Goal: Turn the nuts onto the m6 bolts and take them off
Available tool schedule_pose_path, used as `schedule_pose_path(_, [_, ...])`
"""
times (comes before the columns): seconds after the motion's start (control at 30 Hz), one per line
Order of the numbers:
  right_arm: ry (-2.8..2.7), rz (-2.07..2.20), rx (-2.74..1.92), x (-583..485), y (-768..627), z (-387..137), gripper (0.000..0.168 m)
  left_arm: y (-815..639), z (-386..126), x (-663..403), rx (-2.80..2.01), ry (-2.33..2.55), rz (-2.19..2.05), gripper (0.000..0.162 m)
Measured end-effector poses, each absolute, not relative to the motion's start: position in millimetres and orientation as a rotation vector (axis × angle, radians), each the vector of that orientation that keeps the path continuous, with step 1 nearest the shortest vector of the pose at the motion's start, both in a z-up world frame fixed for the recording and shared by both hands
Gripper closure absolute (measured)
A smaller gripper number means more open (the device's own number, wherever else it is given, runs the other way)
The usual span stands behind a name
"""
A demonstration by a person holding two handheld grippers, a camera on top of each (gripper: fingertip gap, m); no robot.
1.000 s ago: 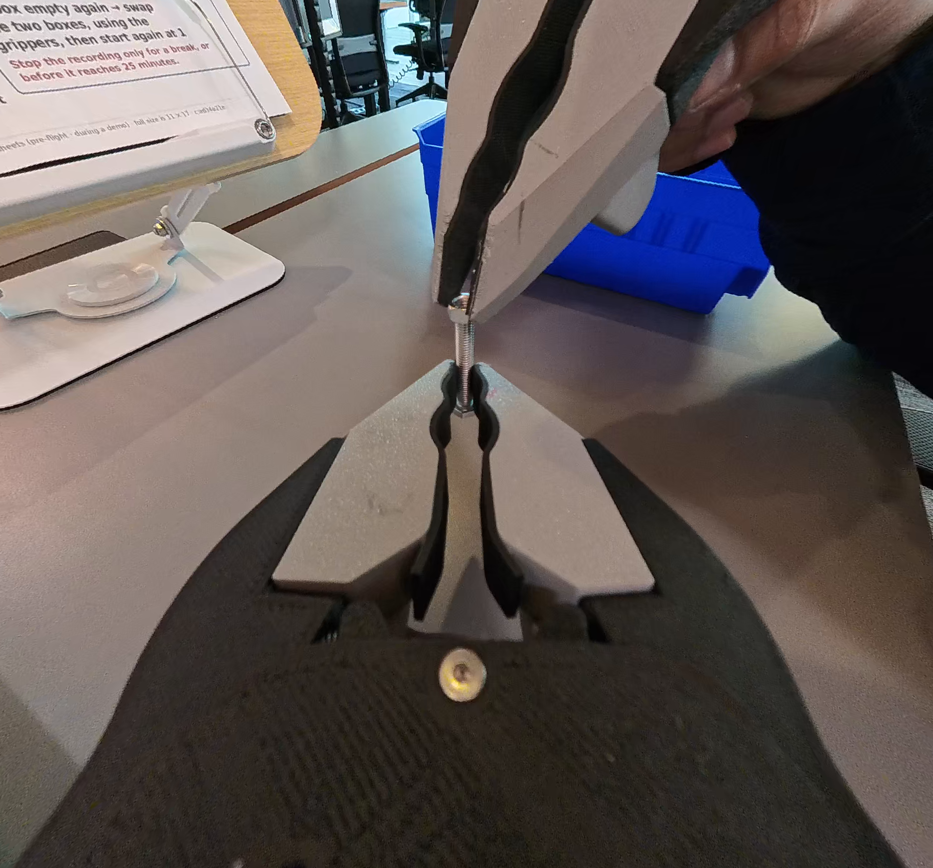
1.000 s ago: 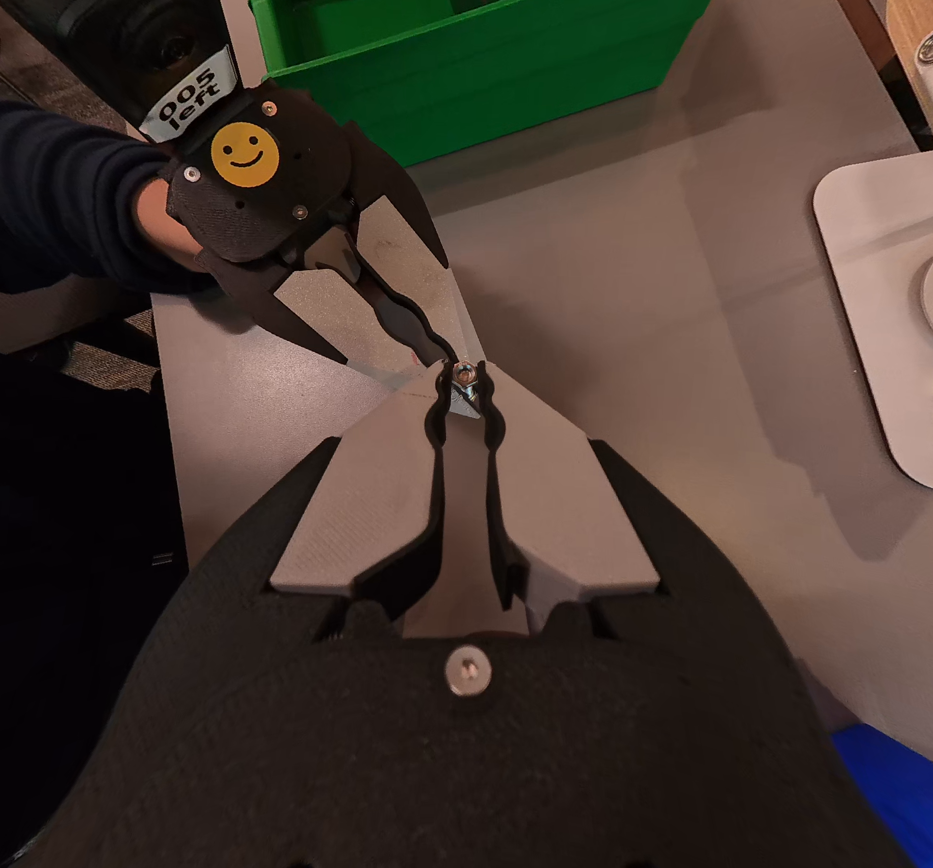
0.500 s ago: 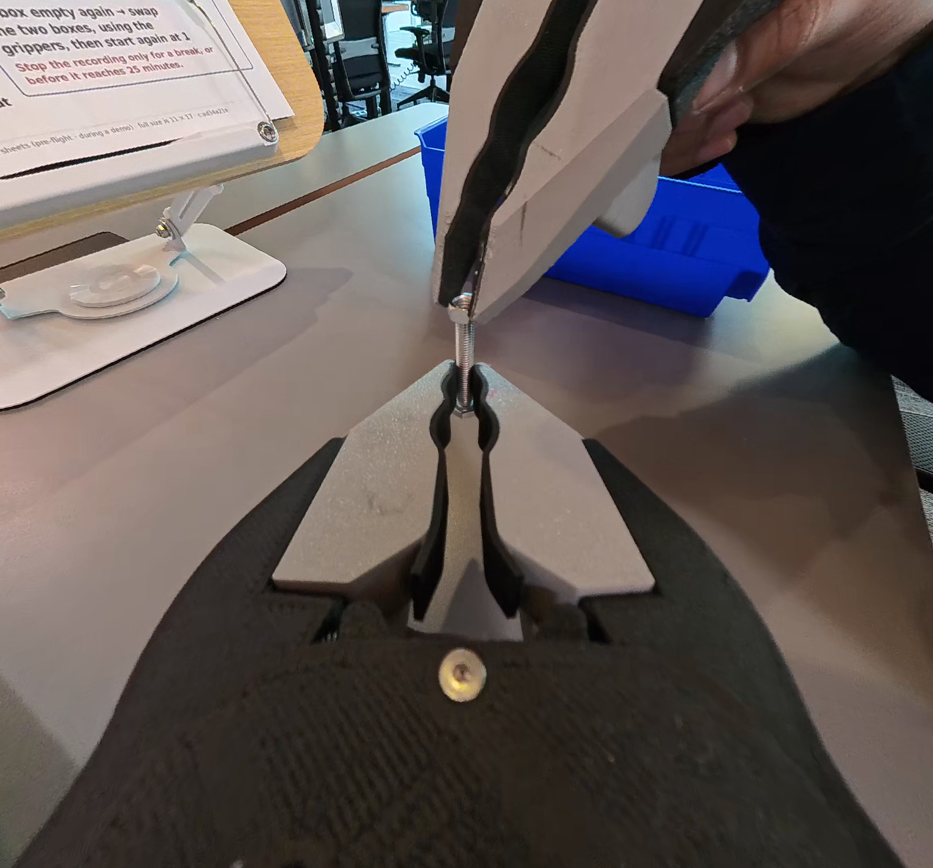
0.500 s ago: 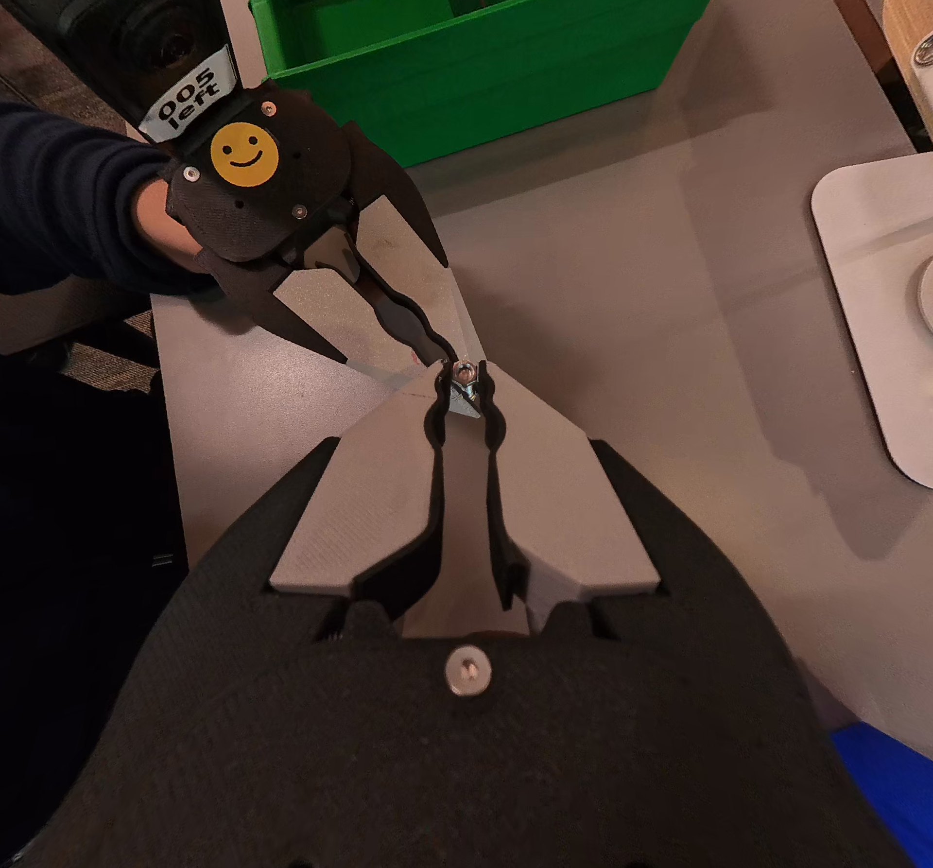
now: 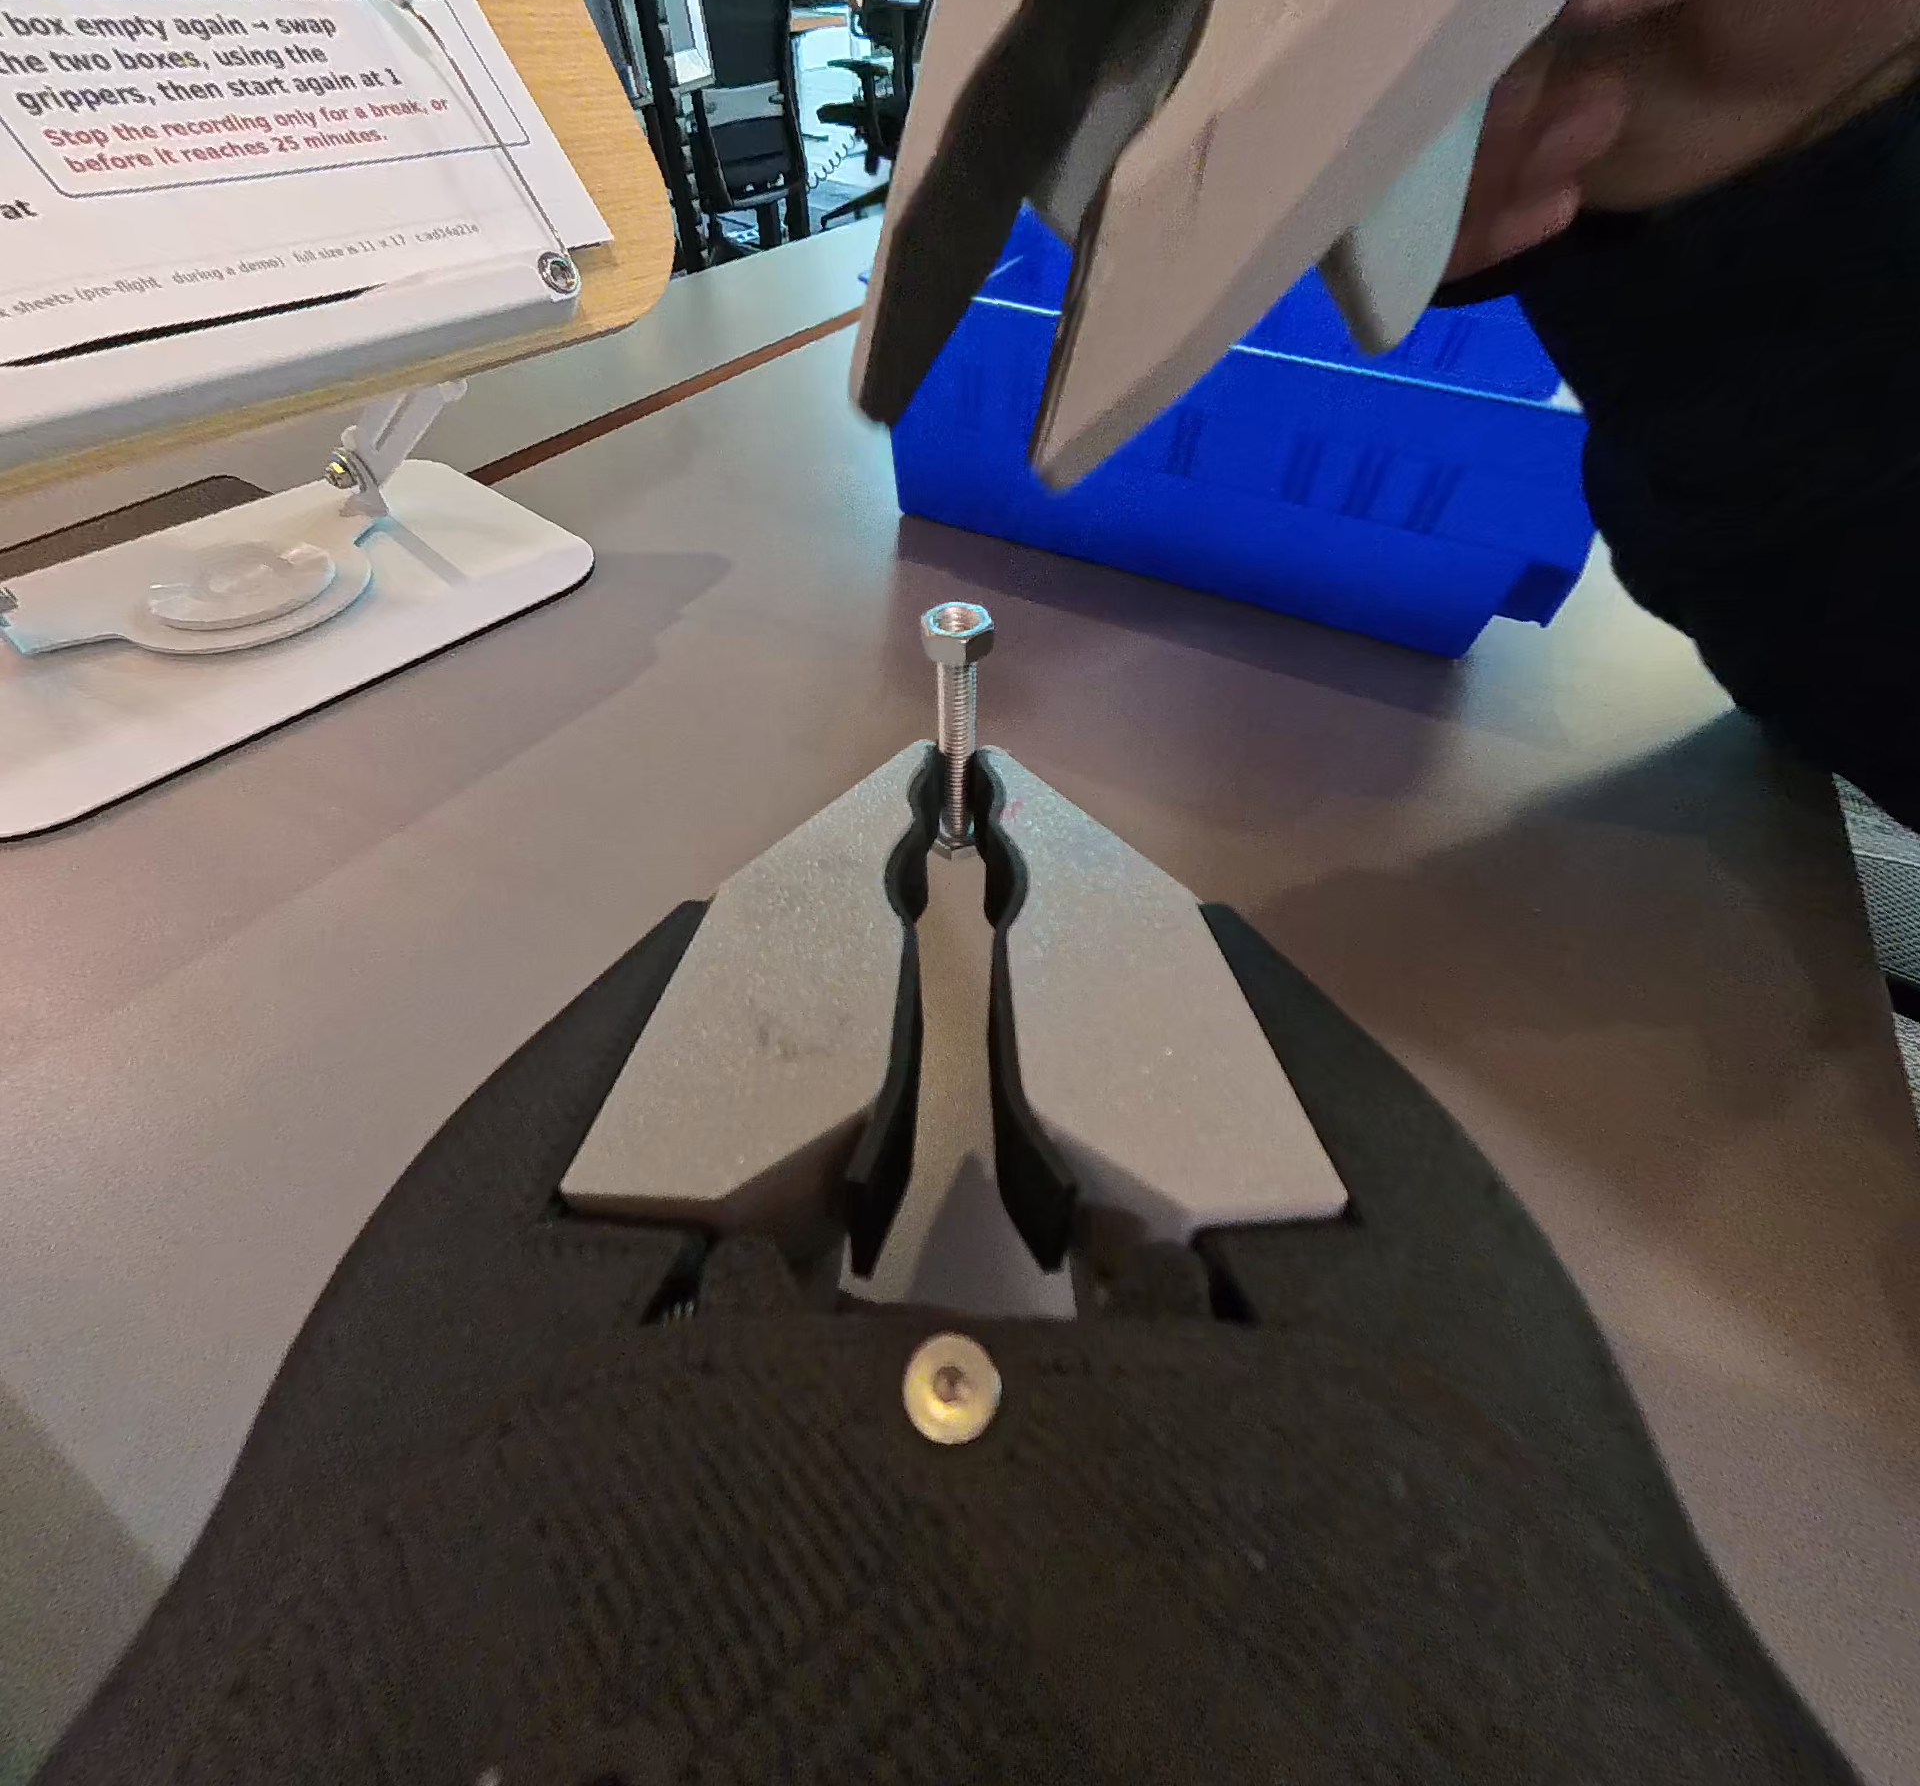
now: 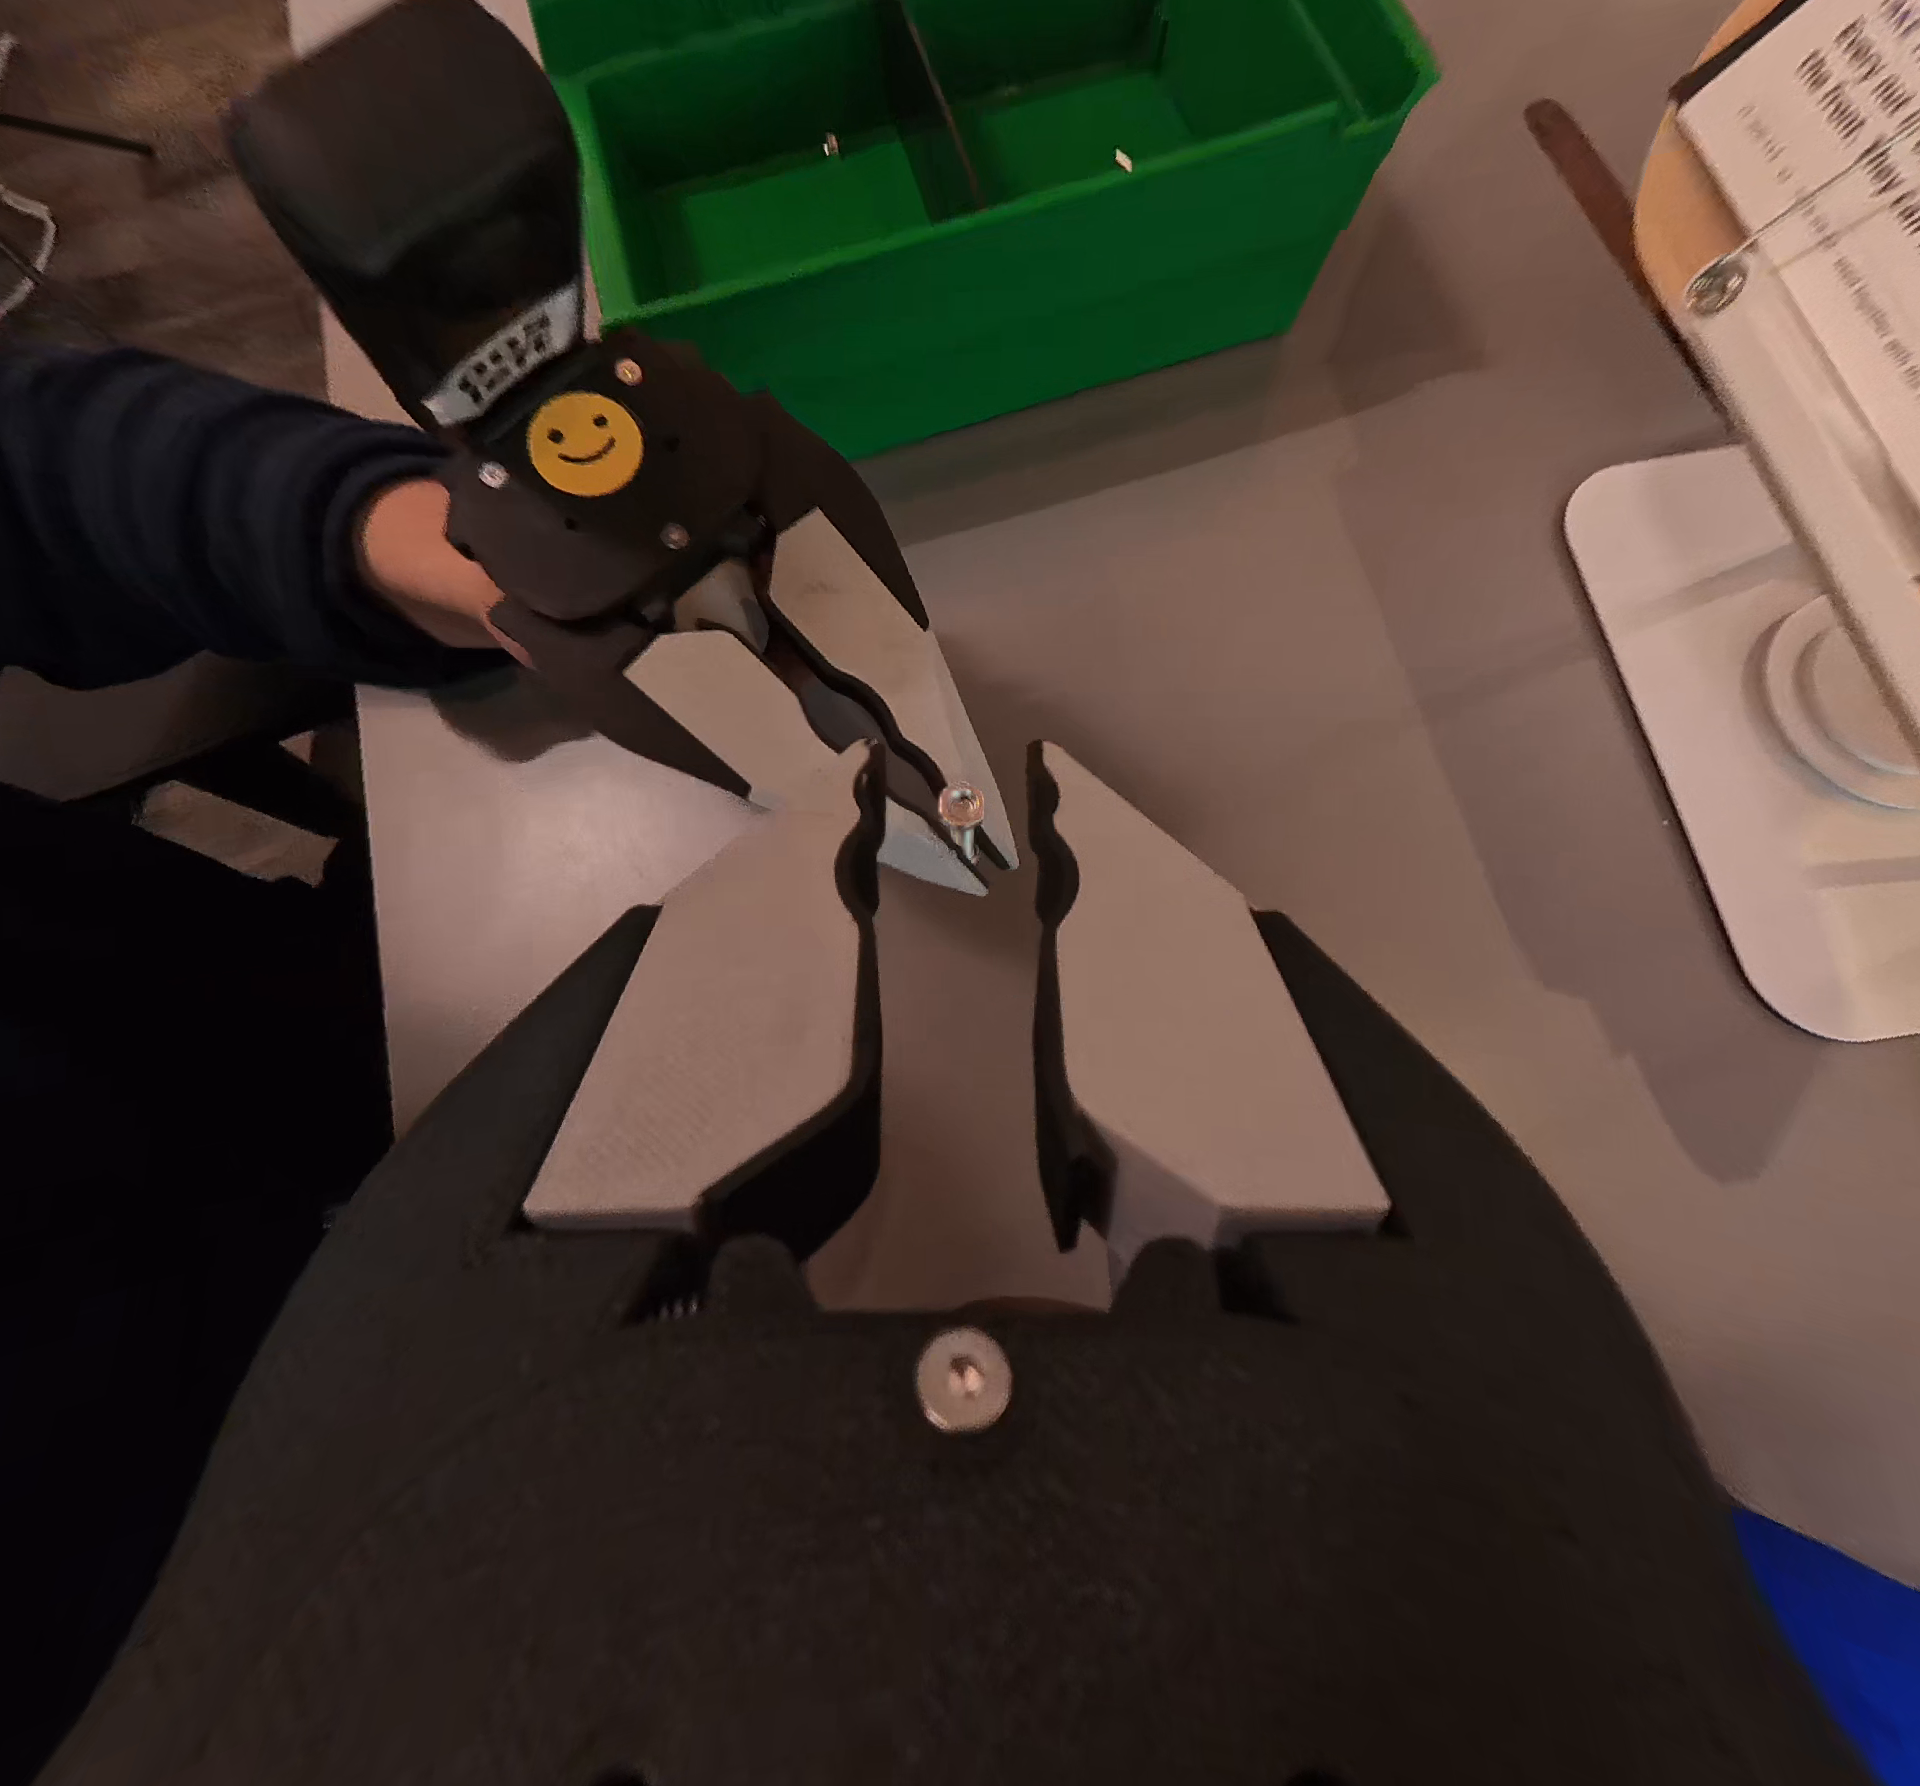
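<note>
My left gripper holds the bolt straight up, nut on top.

My right gripper hangs above it, fingers wide apart and holding nothing. The grey table is smooth — a blue bin, a green bin and a white stand sit on it — with office chairs behind.

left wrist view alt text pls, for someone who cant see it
The left gripper is shut on an upright bolt with a nut at its top. Above, the right gripper hangs open before a blue bin on the grey table.
</note>
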State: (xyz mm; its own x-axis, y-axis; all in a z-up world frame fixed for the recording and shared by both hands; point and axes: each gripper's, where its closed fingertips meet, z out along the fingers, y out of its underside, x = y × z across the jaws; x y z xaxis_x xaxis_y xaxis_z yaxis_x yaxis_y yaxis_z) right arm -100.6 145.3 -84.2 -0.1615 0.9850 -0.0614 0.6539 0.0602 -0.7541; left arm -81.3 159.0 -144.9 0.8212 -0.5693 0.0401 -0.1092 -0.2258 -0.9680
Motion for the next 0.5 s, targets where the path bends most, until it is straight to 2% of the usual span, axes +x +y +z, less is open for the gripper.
schedule_pose_path(0.2, [-1.732,0.947,-1.53,-91,157,-52,0.143,159,-143,-82,-1.761,0.52,-0.465,0.159])
schedule_pose_path(0.5, [-1.514,1.204,-1.307,-65,131,-67,0.132,156,-138,-78,-1.741,0.512,-0.497,0.159])
